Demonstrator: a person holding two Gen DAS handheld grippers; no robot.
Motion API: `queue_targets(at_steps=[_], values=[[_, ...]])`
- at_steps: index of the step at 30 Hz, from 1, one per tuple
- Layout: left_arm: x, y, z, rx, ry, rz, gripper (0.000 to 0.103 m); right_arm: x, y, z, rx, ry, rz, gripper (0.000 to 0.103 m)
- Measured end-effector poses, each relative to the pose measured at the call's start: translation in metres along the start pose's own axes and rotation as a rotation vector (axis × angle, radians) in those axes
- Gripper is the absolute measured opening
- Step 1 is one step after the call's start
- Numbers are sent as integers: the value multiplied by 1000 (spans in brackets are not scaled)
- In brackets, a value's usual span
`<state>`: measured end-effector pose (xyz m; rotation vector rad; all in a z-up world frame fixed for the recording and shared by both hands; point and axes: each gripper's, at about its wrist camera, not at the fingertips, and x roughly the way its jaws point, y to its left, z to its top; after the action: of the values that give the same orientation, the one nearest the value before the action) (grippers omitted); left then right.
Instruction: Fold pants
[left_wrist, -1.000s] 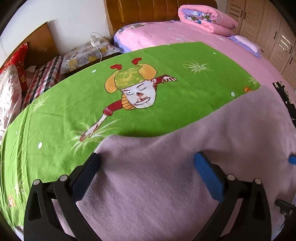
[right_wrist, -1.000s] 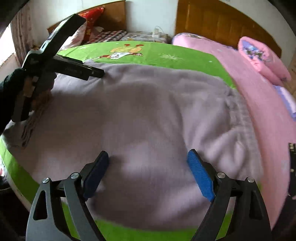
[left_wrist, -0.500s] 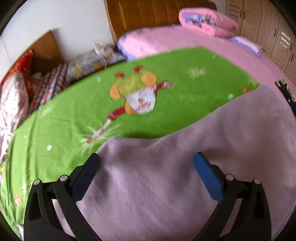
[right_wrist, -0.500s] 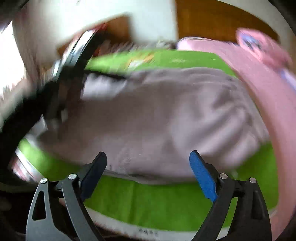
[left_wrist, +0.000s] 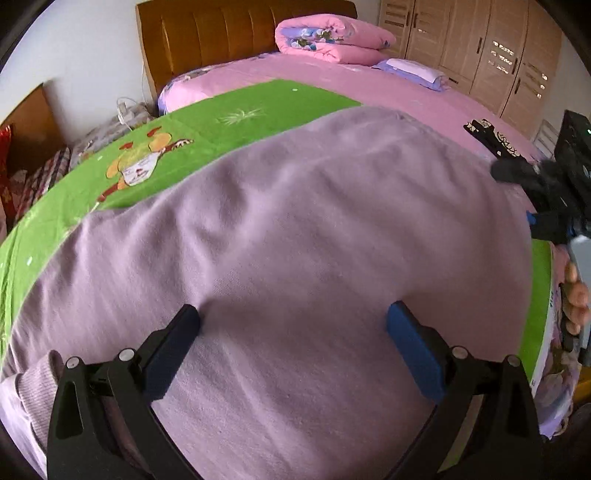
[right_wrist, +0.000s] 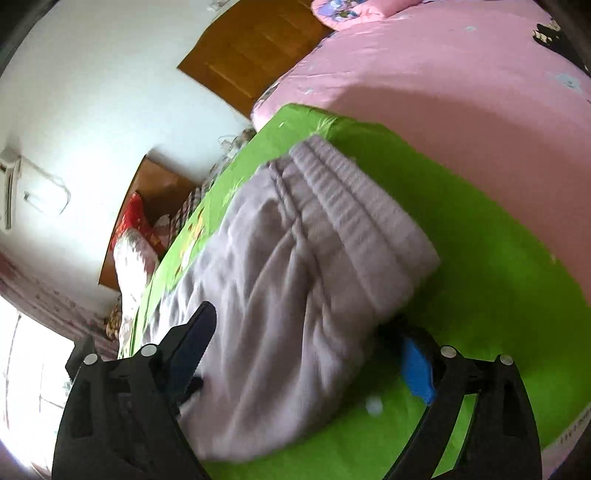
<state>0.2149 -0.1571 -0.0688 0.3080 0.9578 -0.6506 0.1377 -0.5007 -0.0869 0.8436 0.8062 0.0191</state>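
Observation:
Lilac fleece pants (left_wrist: 295, 229) lie spread flat on a green cartoon-print sheet (left_wrist: 251, 110). A ribbed cuff (left_wrist: 33, 384) shows at the lower left. My left gripper (left_wrist: 293, 332) is open, its fingers low over the middle of the pants. In the right wrist view the pants (right_wrist: 295, 266) show their ribbed waistband (right_wrist: 354, 206). My right gripper (right_wrist: 303, 347) is open and straddles the near corner of the waist end; its camera is tilted. The right gripper also shows at the right edge of the left wrist view (left_wrist: 543, 221).
A pink bed (left_wrist: 388, 92) with a folded pink quilt (left_wrist: 328, 38) lies behind the green sheet. A wooden headboard (left_wrist: 221, 37) and wardrobe doors (left_wrist: 498, 55) stand at the back. A black patterned item (left_wrist: 491, 136) lies on the pink bed. Red pillows (right_wrist: 133, 229) sit far left.
My left gripper moved right over the middle of the pants. My right gripper swung to the waistband end and rolled its view sideways, and now straddles the waist corner.

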Motion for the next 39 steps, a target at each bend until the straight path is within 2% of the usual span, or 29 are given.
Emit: queue_targets(at_steps=[2,6,7,8,11,15,16,17,19,22,29,39], values=[[0,2,1,-6,-2,-11,102,1,-2,-2,34,-7,18,91],[0,7,2,-2,-3,-8,102,4,12,-19,-85,123,56,90],[0,9,3,-1,-3,-8,102,5,16,-22,-103,147,71,80],[0,5,2,0,-3,-5,102,9,17,-21,-100,156,88,79],[3,0,-1,0,-3,-2,102,19,14,-12,-56,59,95,78],[3,-3,-2,-1,-5,-5,102,29,20,-10,-43,19,65,77],[3,-3,-1,-1,-5,-4,102,28,17,-11,-39,6,57,63],[3,-5,-1,-2,-6,-3,102,25,14,-12,-25,-7,40,43],[4,-7,-2,-2,-6,-1,102,17,-3,-18,39,-32,49,36],[3,-6,-3,0,-6,2,102,13,-10,-20,65,-47,63,35],[4,-7,-4,-3,-8,5,102,18,-15,-12,70,-20,70,33],[1,-7,-4,-8,-2,4,101,14,-9,-18,46,-66,53,29]])
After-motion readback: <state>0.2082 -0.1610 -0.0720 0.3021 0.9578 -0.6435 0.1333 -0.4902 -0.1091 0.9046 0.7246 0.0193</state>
